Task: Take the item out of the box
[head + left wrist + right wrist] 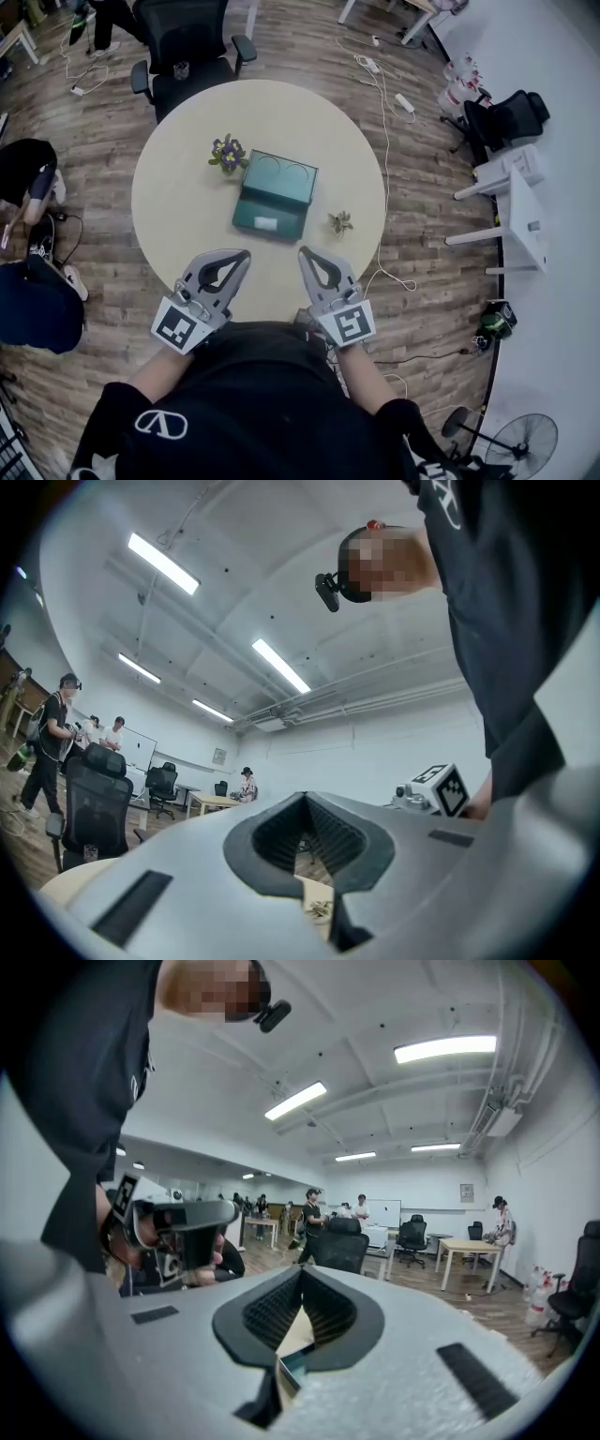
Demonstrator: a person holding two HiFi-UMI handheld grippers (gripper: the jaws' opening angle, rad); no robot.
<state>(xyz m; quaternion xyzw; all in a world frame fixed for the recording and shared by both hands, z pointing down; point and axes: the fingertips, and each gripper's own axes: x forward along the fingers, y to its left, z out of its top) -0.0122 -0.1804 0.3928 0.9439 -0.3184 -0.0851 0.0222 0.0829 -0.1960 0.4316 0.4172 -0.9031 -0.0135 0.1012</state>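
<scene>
A green box [275, 197] lies in the middle of the round beige table [178, 202]. Its far half is paler with two round outlines; its near half is darker and bears a small white patch [265, 223]. Both grippers hover over the table's near edge, short of the box and pointing toward it. My left gripper [243, 254] has its jaws together with nothing between them. My right gripper [305, 253] is also shut and empty. In the right gripper view a corner of the green box [292, 1363] shows through the gap in the pads.
A small purple-flowered plant [228, 153] stands on the table left of the box, and a small pale sprig [340, 222] lies to its right. A black office chair [187, 52] stands at the far side. Cables run over the floor on the right.
</scene>
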